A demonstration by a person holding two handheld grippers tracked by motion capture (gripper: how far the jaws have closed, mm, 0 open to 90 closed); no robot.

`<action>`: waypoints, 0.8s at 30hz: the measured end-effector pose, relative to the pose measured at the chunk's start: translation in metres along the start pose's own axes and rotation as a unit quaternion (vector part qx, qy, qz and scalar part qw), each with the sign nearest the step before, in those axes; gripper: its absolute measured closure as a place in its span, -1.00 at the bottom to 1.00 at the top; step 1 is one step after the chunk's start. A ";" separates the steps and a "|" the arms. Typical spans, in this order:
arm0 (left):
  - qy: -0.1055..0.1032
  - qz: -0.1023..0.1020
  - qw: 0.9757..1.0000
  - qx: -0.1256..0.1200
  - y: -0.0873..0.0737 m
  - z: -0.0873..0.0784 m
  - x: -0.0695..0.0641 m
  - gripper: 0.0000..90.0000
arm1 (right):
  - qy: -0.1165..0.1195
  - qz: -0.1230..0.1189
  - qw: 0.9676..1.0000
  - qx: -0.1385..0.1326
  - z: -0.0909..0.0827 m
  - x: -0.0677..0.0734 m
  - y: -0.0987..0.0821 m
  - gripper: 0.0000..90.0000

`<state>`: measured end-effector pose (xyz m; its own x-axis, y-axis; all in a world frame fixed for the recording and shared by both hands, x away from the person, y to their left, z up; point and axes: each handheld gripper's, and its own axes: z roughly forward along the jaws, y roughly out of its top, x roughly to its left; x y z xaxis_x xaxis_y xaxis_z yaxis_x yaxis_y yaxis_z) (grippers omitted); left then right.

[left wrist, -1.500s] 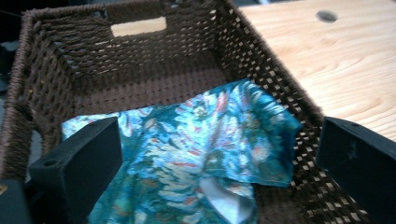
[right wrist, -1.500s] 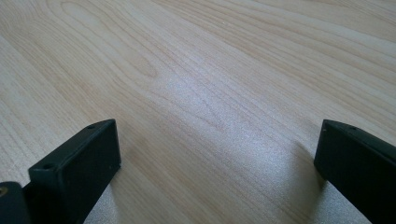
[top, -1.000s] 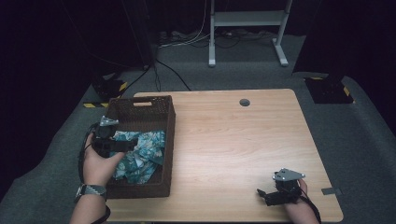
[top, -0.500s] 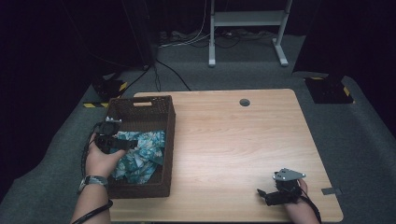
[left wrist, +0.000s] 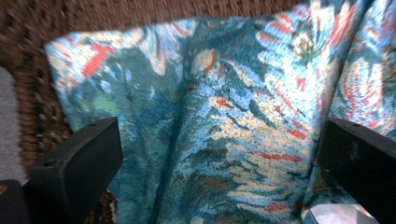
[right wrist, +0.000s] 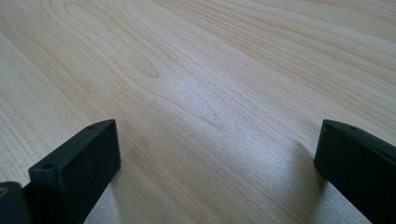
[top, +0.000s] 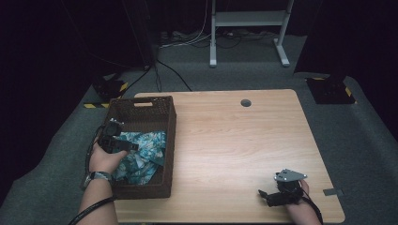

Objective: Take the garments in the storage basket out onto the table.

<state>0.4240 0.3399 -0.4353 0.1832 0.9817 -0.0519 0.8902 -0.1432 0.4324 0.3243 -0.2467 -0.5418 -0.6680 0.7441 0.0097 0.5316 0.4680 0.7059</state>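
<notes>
Your floral cloth (top: 141,157) lies crumpled in the wicker basket (top: 141,108) at the table's (top: 234,140) left edge, its bulk running lengthwise from the basket's near end toward the far end, folds along that same line. Your left gripper (top: 123,144) hangs over it, jaws spread wide, gripping nothing. Your right gripper (top: 266,197) rests near the front right corner, jaws wide apart over bare wood.
</notes>
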 end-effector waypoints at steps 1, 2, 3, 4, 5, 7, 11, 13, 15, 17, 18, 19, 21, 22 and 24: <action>-0.001 0.000 1.000 0.004 0.000 0.002 0.000 -0.99 | 0.000 0.000 1.000 0.000 0.000 0.000 0.000 -0.99; -0.003 0.000 1.000 0.008 -0.001 0.005 0.000 -0.99 | 0.000 0.000 1.000 0.000 0.000 0.000 0.000 -0.99; -0.005 0.000 1.000 0.012 -0.001 0.007 -0.001 -0.99 | 0.000 0.000 1.000 0.000 0.000 0.000 0.000 -0.99; -0.006 0.001 1.000 0.017 -0.001 0.009 0.000 -0.99 | 0.000 0.000 1.000 0.001 0.000 0.000 0.000 -0.99; -0.008 -0.002 1.000 0.019 -0.001 0.011 -0.001 -0.98 | -0.001 -0.001 1.000 0.000 0.000 0.000 0.000 -0.99; -0.010 -0.004 1.000 0.024 -0.001 0.015 0.000 -0.95 | -0.001 -0.001 1.000 0.001 0.000 0.000 0.000 -0.99; -0.018 -0.007 0.999 0.046 -0.001 0.025 0.000 -0.94 | 0.000 -0.001 1.000 0.001 0.000 0.000 0.000 -0.99; -0.022 -0.010 0.998 0.053 -0.002 0.029 0.001 -0.94 | 0.000 -0.001 1.000 0.000 0.000 0.000 0.000 -0.99; -0.025 -0.012 0.998 0.060 -0.002 0.032 0.002 -0.94 | 0.000 -0.001 1.000 0.000 0.000 0.000 0.000 -0.99; -0.029 -0.014 0.997 0.067 -0.002 0.035 0.002 -0.94 | 0.000 -0.002 1.000 0.000 0.000 0.000 0.000 -0.99; -0.031 -0.015 0.997 0.070 -0.002 0.036 0.002 -0.93 | -0.001 -0.002 1.000 0.000 0.000 0.000 0.000 -0.99; -0.034 -0.013 0.997 0.072 -0.002 0.037 0.002 -0.93 | -0.001 -0.002 1.000 0.000 0.000 0.000 0.000 -0.99; -0.040 -0.013 0.996 0.077 -0.002 0.040 0.001 -0.92 | -0.001 -0.002 1.000 0.000 0.000 0.000 0.000 -0.99; -0.042 -0.012 0.996 0.078 -0.002 0.041 0.001 -0.91 | -0.001 -0.002 1.000 0.000 0.000 0.000 0.000 -0.99; -0.047 -0.006 0.995 0.089 -0.003 0.044 -0.001 -0.89 | -0.001 -0.002 1.000 0.000 0.000 0.000 0.000 -0.99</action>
<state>0.4399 0.3336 -0.4761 0.2024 0.9687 -0.1438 0.9508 -0.1593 0.2657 0.3243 -0.2465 -0.5419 -0.6696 0.7427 0.0050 0.5288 0.4719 0.7055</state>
